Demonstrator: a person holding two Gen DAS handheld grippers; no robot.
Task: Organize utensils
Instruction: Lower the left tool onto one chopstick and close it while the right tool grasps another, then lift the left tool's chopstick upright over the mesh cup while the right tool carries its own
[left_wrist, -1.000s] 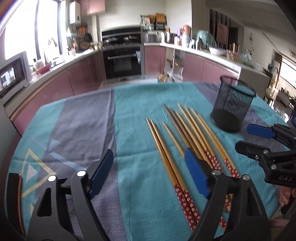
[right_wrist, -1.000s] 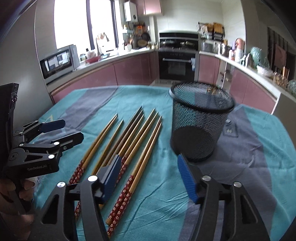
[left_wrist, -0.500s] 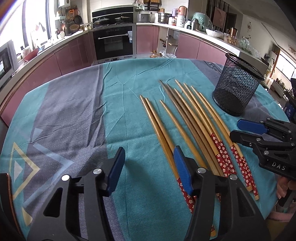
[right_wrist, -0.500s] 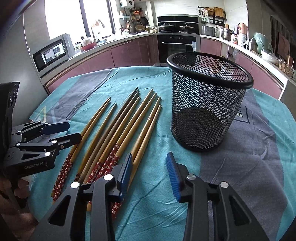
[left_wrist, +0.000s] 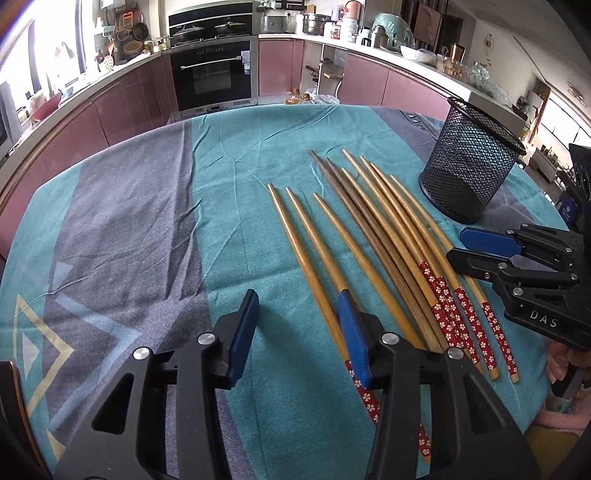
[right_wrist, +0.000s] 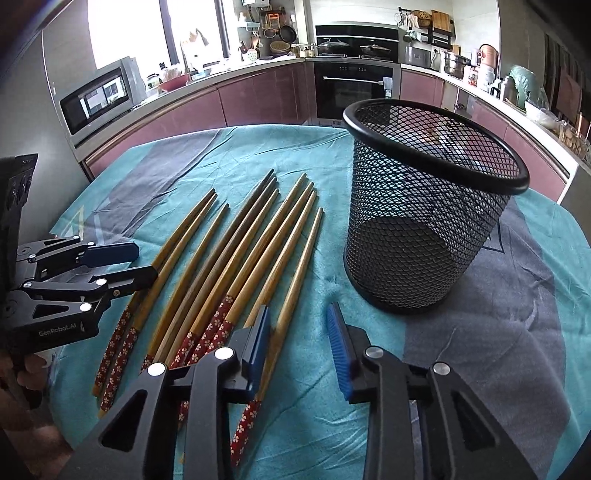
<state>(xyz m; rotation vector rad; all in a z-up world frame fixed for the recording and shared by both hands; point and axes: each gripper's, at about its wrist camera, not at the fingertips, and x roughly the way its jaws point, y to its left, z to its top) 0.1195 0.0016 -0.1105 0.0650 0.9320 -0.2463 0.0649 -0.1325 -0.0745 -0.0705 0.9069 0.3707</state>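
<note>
The chopsticks (left_wrist: 373, 236) lie side by side on the teal-and-grey tablecloth (left_wrist: 147, 206), tips pointing away and red flowered ends nearest the fingers. The left gripper (left_wrist: 295, 332) is partly open and holds nothing — its right finger sits over the leftmost sticks, its left finger over bare cloth. The right gripper (right_wrist: 299, 347) is likewise parted and empty — its left finger over the rightmost sticks, the black mesh cup (right_wrist: 424, 221) upright just ahead of its right finger.

Red-flowered chopsticks (left_wrist: 373, 236), black mesh cup (right_wrist: 424, 221)
</note>
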